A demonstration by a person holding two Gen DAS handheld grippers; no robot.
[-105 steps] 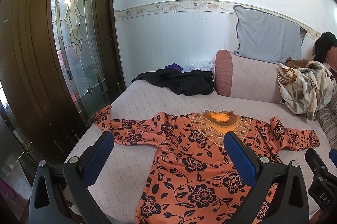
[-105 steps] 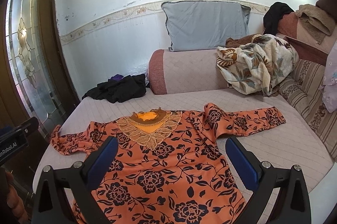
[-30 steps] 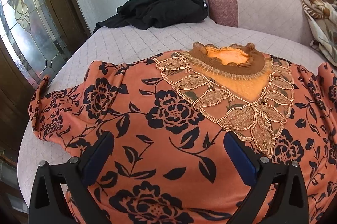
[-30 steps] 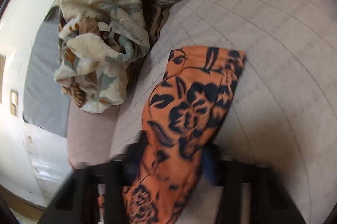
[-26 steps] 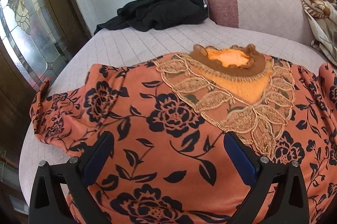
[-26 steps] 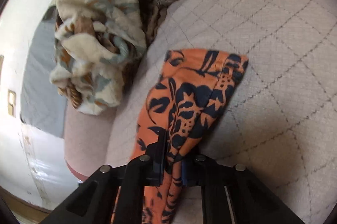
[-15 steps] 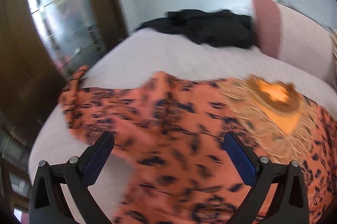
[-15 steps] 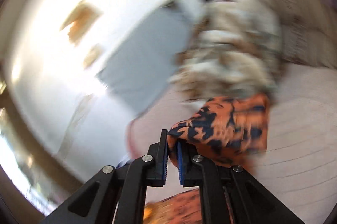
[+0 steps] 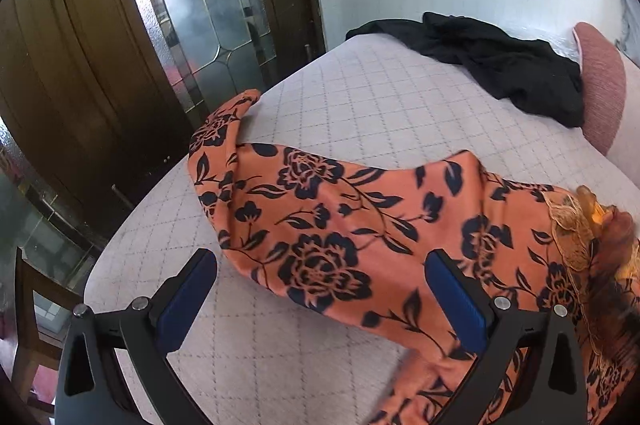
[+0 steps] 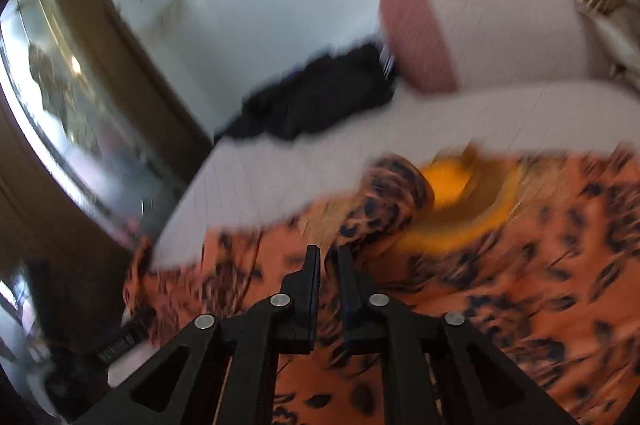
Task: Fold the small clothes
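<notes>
Since half second ago, right sleeve carried across to blouse's neckline

Left wrist view: left gripper [image 9: 320, 281] wide, empty, above orange flowered blouse [image 9: 360, 225] on quilted bed [image 9: 380, 105]; black garment [image 9: 500, 65] behind

Right wrist view: right gripper [image 10: 329, 257] narrow, sleeve [image 10: 384, 201] pinched; blurred, no writing legible

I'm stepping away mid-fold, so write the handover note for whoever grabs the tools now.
Left tool: open, holding nothing, above the orange floral top where its left sleeve lies flat, the cuff near the bed edge.
Right tool: shut on the right sleeve, which is bunched just in front of it and sits beside the yellow neckline; this view is blurred.
Black garment: unfolded at the far end of the bed.
Done: right sleeve brought across to the chest.
Left: lay that sleeve down and release, fold the left sleeve in, then fold the body; after that, probably the black garment.
</notes>
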